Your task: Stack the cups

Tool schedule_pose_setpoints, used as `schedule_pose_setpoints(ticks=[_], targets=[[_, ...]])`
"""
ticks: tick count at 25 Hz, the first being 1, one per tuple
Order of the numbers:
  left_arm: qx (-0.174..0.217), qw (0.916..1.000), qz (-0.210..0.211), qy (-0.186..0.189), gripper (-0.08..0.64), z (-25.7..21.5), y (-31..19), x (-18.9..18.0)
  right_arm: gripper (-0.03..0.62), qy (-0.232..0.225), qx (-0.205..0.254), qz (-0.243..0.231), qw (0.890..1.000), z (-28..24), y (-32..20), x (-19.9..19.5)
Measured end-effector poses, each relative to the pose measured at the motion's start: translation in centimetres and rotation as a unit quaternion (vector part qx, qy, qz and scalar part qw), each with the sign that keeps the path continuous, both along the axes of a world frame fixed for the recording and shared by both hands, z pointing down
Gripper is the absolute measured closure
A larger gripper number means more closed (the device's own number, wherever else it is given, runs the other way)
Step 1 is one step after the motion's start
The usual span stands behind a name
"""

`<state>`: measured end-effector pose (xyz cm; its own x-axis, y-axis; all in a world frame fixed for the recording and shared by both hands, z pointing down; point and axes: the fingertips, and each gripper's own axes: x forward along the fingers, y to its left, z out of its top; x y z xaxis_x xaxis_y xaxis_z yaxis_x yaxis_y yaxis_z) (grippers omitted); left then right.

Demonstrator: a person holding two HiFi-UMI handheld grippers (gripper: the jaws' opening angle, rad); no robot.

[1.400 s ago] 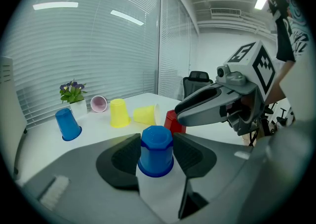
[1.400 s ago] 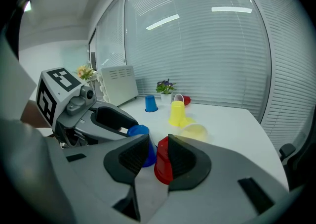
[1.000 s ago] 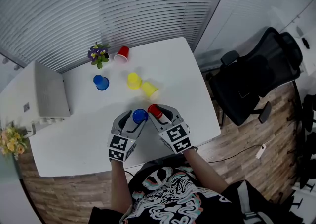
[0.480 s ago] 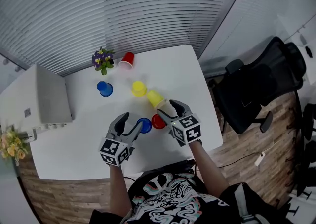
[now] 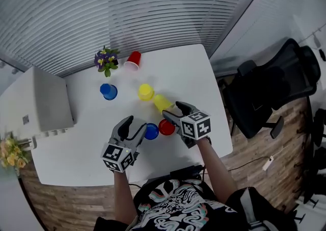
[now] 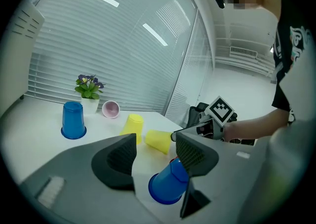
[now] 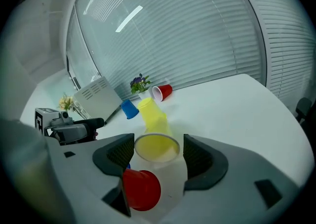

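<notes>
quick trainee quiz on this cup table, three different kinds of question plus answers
1. How many cups are on the white table?
2. True or false: the red cup beside the potted plant stands upright.
3. Looking along the right tongs, which cup shows its open mouth between them?
A. the yellow cup
B. a blue cup
C. a red cup

Key:
1. Six: two blue, two yellow, two red.
2. False. It lies on its side.
3. A.
</notes>
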<state>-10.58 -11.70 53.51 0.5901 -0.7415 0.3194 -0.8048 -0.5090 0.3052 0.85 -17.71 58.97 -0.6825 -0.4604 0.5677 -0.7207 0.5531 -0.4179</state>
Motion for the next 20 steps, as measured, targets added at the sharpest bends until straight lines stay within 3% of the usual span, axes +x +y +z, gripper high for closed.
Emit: schedule_pose_setpoints(ticks=[6, 9, 12, 16, 20], targets=[[-0.005, 1.0000, -0.003, -0.001, 0.325, 0.1, -0.3, 0.2, 0.348, -0.016, -0.015, 0.012, 1.000, 0.3, -0.3, 0.5], [-0.007, 1.0000, -0.003, -0.001, 0.327, 0.3, -0.4, 0.2, 0.291, -0.052, -0.018, 0.011, 0.998, -0.3, -0.4, 0.3], [-0.009, 0.9999, -0.006, -0.004, 0.328, 0.4, -0.4, 0.3, 0.290, -0.055, -0.013, 0.006, 0.998, -0.3, -0.9, 0.4], [-0.011, 0.9999, -0.010, -0.006, 0.331, 0.6, -0.4, 0.1, 0.441, -0.058, -0.007, 0.008, 0.998, -0.2, -1.5, 0.4], [-0.012, 0.9998, -0.014, -0.005, 0.334, 0.7, -0.6, -0.2, 0.522, -0.068, -0.011, 0.015, 0.998, 0.2, -2.1, 0.3]])
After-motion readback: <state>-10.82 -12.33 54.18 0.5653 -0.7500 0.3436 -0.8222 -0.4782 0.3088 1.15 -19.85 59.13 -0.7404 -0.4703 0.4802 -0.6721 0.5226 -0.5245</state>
